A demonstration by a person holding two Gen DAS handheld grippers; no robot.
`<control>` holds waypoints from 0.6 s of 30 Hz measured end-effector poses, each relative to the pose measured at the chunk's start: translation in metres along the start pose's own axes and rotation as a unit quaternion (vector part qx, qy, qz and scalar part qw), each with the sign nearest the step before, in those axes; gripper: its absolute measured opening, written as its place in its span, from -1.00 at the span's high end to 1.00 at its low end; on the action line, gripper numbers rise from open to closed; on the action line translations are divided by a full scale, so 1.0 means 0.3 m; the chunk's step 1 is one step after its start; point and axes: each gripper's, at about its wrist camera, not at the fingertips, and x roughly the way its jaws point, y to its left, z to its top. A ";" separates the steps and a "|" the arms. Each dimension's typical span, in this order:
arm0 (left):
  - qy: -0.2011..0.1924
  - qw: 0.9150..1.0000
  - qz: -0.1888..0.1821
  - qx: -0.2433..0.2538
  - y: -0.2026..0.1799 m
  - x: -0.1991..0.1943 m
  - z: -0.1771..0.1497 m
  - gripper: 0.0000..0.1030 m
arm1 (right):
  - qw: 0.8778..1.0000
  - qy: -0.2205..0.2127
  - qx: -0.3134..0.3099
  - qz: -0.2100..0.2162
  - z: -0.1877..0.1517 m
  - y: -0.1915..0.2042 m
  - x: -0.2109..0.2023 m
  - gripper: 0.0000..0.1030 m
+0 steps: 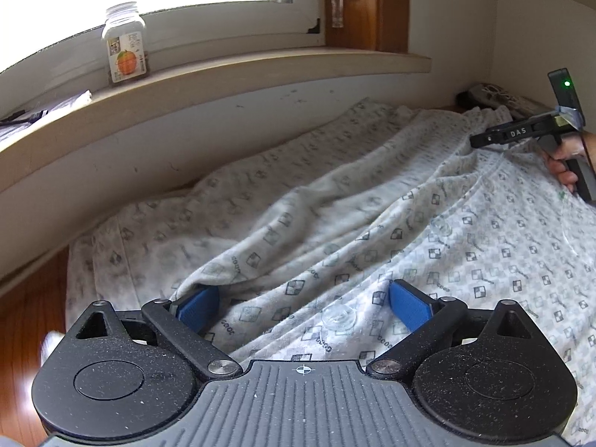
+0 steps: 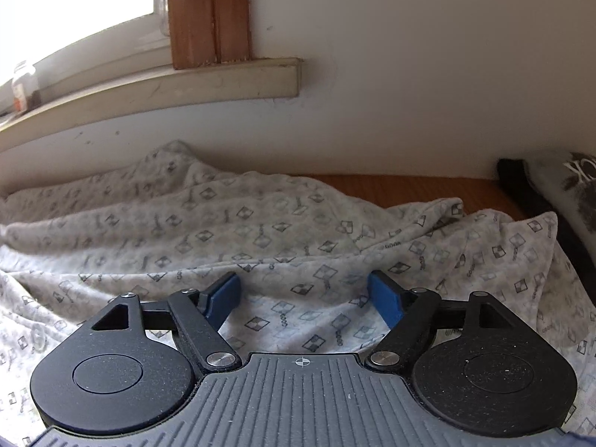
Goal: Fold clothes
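Patterned white shirt [image 1: 335,223] lies spread and rumpled over a wooden surface [image 2: 391,186] below the window sill [image 1: 223,85], its checker-and-chain print and clear buttons [image 1: 339,320] facing up.

Left gripper [image 1: 303,307]: jaws wide apart. Blue pads [image 1: 408,307] rest low on the cloth; a fold of the shirt drapes over the pad at 9 o'clock, and the placket with a button lies between the jaws. Nothing is clamped.

Right gripper [image 2: 301,294]: jaws wide apart, fabric lying between and beneath the pads [image 2: 385,300], none of it pinched. In the left wrist view this tool sits at 2 o'clock, a hand [image 1: 562,167] on its grip, nose at the shirt's far edge.

Shirt runs from 9 to 3 o'clock across both views. A labelled jar [image 1: 124,43] stands on the sill at 11 o'clock. A dark printed item [image 2: 558,193] lies at 3 o'clock in the right view, beside the shirt.
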 end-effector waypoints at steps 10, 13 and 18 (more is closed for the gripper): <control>0.000 1.000 0.005 -0.005 0.138 0.087 0.070 -0.92 | 1.000 -0.004 0.004 0.007 0.075 0.013 0.102 -0.49; 0.000 1.000 0.005 -0.005 0.137 0.085 0.070 -0.92 | 1.000 -0.007 0.006 0.009 0.091 0.013 0.122 -0.49; 0.000 1.000 0.005 -0.003 0.130 0.087 0.072 -0.94 | 0.998 -0.055 0.005 0.024 0.026 -0.054 -0.113 -0.49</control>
